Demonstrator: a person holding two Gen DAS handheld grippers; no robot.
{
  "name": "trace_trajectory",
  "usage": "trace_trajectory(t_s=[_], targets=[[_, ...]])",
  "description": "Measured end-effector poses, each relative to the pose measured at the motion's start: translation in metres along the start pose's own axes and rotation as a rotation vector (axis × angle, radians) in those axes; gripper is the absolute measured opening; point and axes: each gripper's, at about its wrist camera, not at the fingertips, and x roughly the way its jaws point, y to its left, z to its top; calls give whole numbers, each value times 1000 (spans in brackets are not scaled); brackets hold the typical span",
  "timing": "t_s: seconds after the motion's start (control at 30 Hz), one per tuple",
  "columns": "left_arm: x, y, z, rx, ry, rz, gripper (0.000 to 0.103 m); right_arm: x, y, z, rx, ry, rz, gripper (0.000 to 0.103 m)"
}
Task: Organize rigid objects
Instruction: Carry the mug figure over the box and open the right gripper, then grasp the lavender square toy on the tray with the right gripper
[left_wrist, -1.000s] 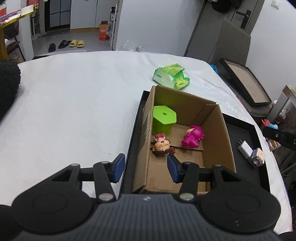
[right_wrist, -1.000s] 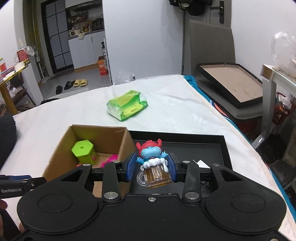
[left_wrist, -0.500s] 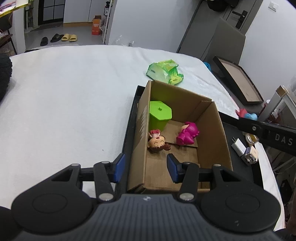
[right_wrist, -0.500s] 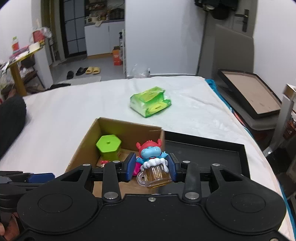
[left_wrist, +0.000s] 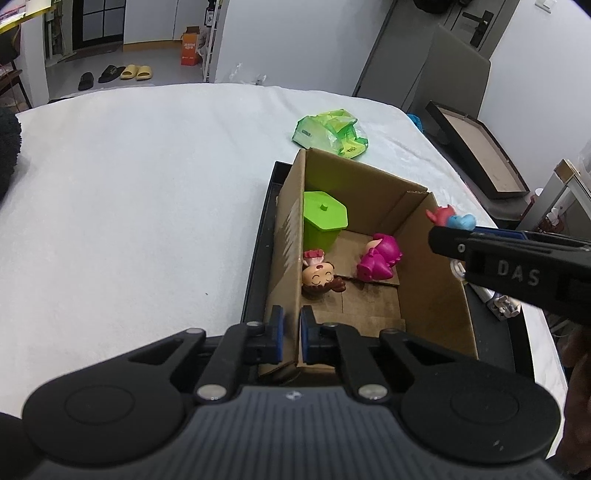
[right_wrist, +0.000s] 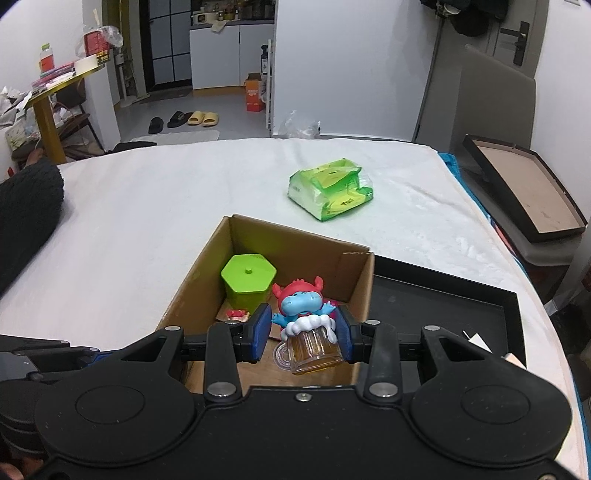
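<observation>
As seen from the left wrist, found the left gripper (left_wrist: 291, 334) pinched narrow on the near-left wall of the cardboard box (left_wrist: 424, 280), itself standing in the black tray (left_wrist: 258, 258). Noted three things already on the box floor: a green hexagonal container (left_wrist: 325, 221) in the far-left corner, a pink figure (left_wrist: 380, 254) just beside it, and a doll head (left_wrist: 319, 275) near the left wall. Saw the right gripper (left_wrist: 448, 230) reaching in over the right wall, with the hippo figure (left_wrist: 450, 219) peeking above it. Judged the thin wall a weak handle — too hard a pull could have bent it or skidded the box in the tray.

Seen from the right wrist, found the right gripper (right_wrist: 301, 334) closed on the hippo figure (right_wrist: 306, 325), gripped at its clear mug, hanging over the box interior above the pink figure's spot. Judged the smooth mug likely to slip if the pads eased unevenly. Feared, too, a release from this height — a landing on the toys below, then a tumble, or a bounce toward the rim. Could also have clipped the right wall on the way down.
</observation>
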Motion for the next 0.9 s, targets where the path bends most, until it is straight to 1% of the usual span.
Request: trace_trajectory(t_s=[0.03,0.07,0.1,0.23,0.43,0.57,0.7,0.9], targets=[[0,0,0,-2,0,0,8,1,2,0,-8,1,-3,41],[0,0,0,-3,-1,0,8,1,3,0,-16,-1,-10,49],[-1,0,0,-3,-1,0,8,0,5,-1,-24,-5,-20,53],[-1,0,0,1,-9,-4,7,-6,1,-5,-25,-13,-15,53],[-3,-2,0,15,-17,-4,7,-18,-22,-12,24,-29,-54,52],[-5,-2,0,16,-23,-3,6,-26,-48,-21,92,-40,-98,52],[-6,-4,-1,24,-27,6,6,-29,-81,-35,156,-31,-154,52],[-8,-6,0,22,-36,27,5,-28,-124,-58,232,-13,-206,52]])
